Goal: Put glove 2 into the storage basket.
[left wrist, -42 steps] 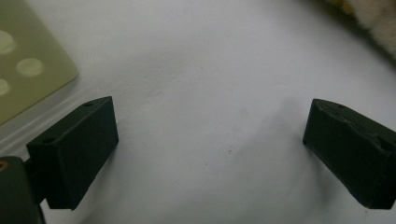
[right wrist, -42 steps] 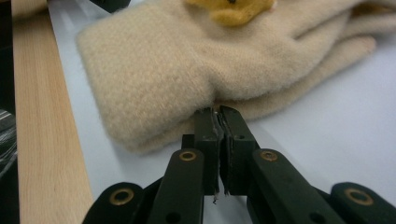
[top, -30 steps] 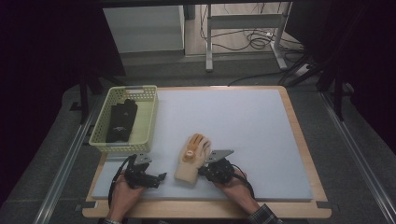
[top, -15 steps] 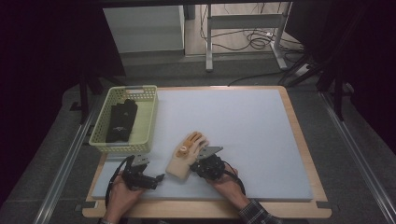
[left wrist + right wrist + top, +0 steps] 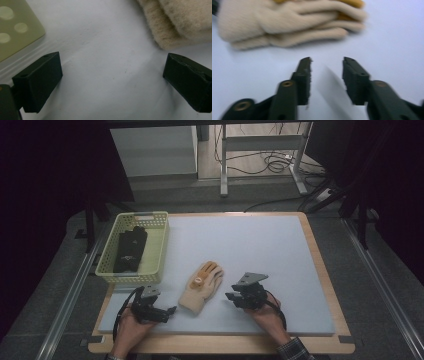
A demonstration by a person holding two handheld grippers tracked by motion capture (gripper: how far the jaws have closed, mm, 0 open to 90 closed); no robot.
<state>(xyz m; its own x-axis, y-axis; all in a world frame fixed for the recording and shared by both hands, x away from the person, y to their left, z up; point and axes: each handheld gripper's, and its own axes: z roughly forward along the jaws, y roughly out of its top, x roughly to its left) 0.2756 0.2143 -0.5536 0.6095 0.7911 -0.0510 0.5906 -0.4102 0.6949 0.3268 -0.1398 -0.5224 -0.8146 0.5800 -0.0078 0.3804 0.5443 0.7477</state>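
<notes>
Right gripper (image 5: 231, 297) near table edge: jaws partly apart, just been opening, nothing between them. Left gripper (image 5: 169, 311) near edge: jaws wide apart over bare white foam mat (image 5: 260, 245). Cream knitted glove with orange fingertips (image 5: 201, 286) lies flat between both grippers, touching neither. Farther left: pale yellow plastic basket (image 5: 155, 251) containing dark gloves (image 5: 129, 249).

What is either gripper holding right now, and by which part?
Nothing is held. The right gripper has just opened, clear of the glove; the left gripper stands open beside its cuff.
</notes>
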